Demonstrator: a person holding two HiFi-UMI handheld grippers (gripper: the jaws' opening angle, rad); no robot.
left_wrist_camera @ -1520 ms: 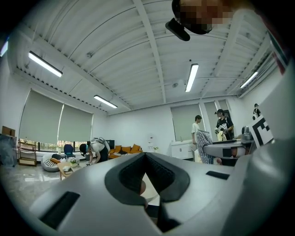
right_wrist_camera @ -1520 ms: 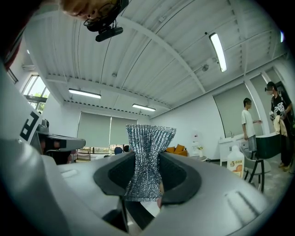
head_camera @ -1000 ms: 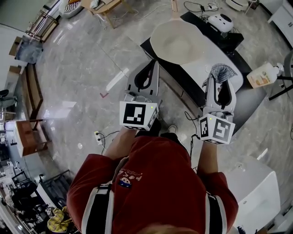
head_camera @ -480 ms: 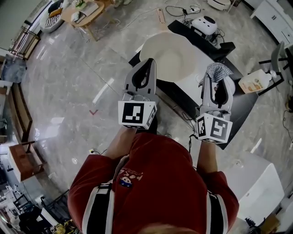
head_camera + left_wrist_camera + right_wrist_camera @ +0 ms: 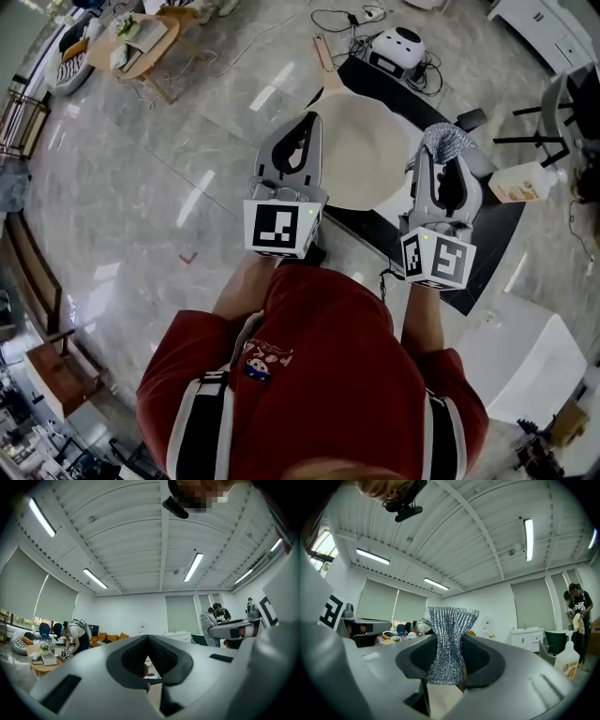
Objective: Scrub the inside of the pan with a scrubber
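The silver mesh scrubber [image 5: 448, 141] is clamped in the right gripper [image 5: 439, 161] — the round cream pan [image 5: 361, 155] is judged not yet scrubbed.

A dark table [image 5: 492, 239] carries the wide, pale pan [image 5: 361, 155]. Right of the pan, at the table's edge, stands a bottle [image 5: 525, 183] — behind the pan, a white device [image 5: 398, 45] with cables.
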